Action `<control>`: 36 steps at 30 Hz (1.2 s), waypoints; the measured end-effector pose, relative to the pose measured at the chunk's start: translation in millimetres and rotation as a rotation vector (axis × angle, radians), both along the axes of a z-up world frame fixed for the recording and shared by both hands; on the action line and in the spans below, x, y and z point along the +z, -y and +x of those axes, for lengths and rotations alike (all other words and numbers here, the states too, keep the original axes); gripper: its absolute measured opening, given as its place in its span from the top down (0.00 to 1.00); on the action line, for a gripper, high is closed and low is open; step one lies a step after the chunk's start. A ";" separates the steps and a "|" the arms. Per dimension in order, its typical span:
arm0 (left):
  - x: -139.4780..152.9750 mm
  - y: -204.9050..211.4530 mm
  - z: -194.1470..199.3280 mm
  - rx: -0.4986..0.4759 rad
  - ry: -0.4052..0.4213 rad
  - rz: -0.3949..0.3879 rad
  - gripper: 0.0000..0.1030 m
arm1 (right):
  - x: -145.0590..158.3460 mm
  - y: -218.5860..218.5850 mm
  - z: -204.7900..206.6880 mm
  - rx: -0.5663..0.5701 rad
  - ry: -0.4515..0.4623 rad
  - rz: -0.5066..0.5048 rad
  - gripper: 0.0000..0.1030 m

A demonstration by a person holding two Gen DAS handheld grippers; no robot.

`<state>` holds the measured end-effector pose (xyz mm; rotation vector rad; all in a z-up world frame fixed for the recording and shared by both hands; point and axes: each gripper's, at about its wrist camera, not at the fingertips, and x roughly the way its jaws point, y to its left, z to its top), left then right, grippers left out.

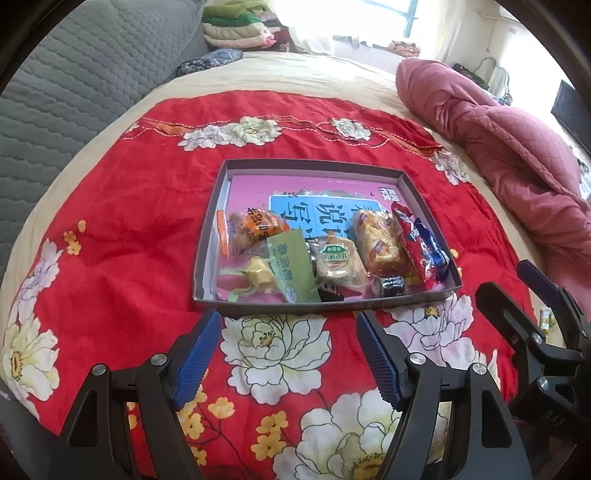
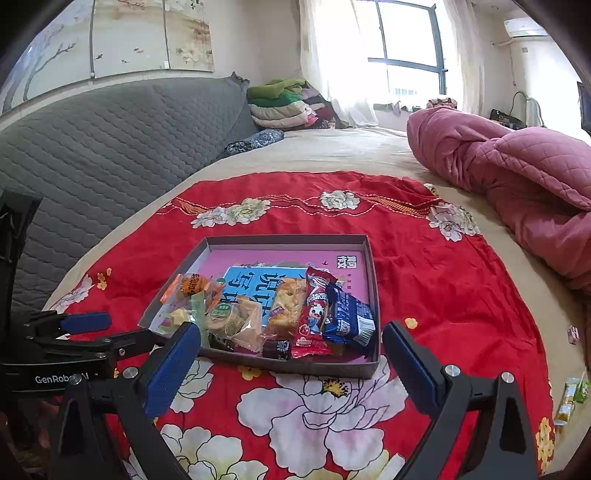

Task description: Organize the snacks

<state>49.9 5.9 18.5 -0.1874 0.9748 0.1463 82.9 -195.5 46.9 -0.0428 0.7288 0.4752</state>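
a home bedroom: a wide bed (image 2: 332, 155) with a grey quilted headboard (image 2: 110, 136), a rumpled pink quilt (image 2: 517, 173), folded blankets (image 2: 288, 103) stacked beside a curtained window (image 2: 406, 48), and a wall air conditioner (image 2: 524, 27).

The left gripper (image 1: 288, 354) tilts steeply downward, its jaws parted with nothing between them. The right gripper (image 2: 291, 365) points down more gently just beside it, its jaws spread wider and also empty; both blue-padded pairs touch nothing
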 end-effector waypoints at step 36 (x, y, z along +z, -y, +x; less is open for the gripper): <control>-5.9 -0.5 -35.8 0.031 -0.020 0.065 0.26 | -12.6 2.2 -45.1 -0.039 -0.112 -0.035 0.03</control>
